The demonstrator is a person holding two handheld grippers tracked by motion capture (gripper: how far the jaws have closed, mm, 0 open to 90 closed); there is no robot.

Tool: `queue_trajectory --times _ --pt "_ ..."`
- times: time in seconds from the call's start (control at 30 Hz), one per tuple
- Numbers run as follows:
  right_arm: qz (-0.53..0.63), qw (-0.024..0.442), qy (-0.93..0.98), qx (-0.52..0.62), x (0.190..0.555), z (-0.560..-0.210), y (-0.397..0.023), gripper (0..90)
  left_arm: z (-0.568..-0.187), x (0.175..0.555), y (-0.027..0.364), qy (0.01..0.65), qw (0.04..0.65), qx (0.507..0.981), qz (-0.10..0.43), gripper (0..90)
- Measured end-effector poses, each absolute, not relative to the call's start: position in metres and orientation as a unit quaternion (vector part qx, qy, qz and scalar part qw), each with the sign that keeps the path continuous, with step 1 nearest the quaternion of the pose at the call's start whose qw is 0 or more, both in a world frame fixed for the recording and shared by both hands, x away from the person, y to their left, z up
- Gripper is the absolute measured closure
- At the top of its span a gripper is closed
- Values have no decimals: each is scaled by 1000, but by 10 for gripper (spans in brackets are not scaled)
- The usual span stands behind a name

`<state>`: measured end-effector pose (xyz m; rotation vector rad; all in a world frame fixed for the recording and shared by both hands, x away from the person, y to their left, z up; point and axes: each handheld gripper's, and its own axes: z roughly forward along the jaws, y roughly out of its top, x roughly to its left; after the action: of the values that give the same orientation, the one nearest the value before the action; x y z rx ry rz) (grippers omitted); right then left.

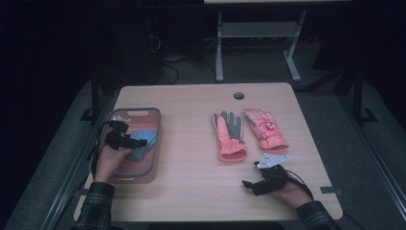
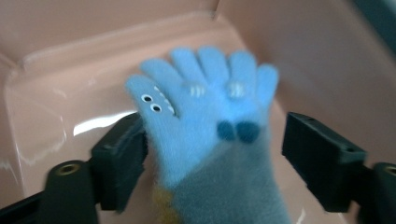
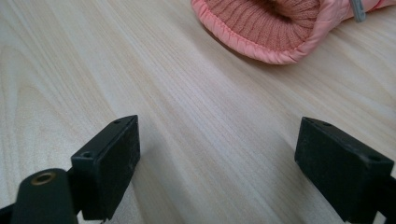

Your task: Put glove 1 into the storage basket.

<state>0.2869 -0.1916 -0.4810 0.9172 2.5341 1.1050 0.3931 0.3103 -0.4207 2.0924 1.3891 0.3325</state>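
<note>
I have the left gripper (image 2: 212, 154) spread wide over the blue glove (image 2: 205, 116), which lies inside the pink tray (image 1: 155, 139). My right gripper (image 3: 217, 168), right of the tray, is released and holds nothing.

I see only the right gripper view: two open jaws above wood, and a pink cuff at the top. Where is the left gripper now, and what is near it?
Observer: The left gripper is over a pink tray at the left side of the table.
Operator: Does it hold something?
Observer: No. Its jaws stand open, and a blue glove lies in the tray between them.
Operator: How many pink gloves are on the table?
Observer: Two. A pink glove with a grey palm lies beside a second pink glove, and both have their fingers pointing away from the person.
</note>
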Motion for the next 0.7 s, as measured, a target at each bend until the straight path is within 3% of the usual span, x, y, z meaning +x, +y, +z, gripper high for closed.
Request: queue_trajectory --times 0.27,0.7 --pt "376 114 865 313 287 -481 -192 133 -388 379 303 496 333 786 158 178" --pt "376 114 865 313 287 -481 -191 128 -364 359 252 439 377 806 127 176"
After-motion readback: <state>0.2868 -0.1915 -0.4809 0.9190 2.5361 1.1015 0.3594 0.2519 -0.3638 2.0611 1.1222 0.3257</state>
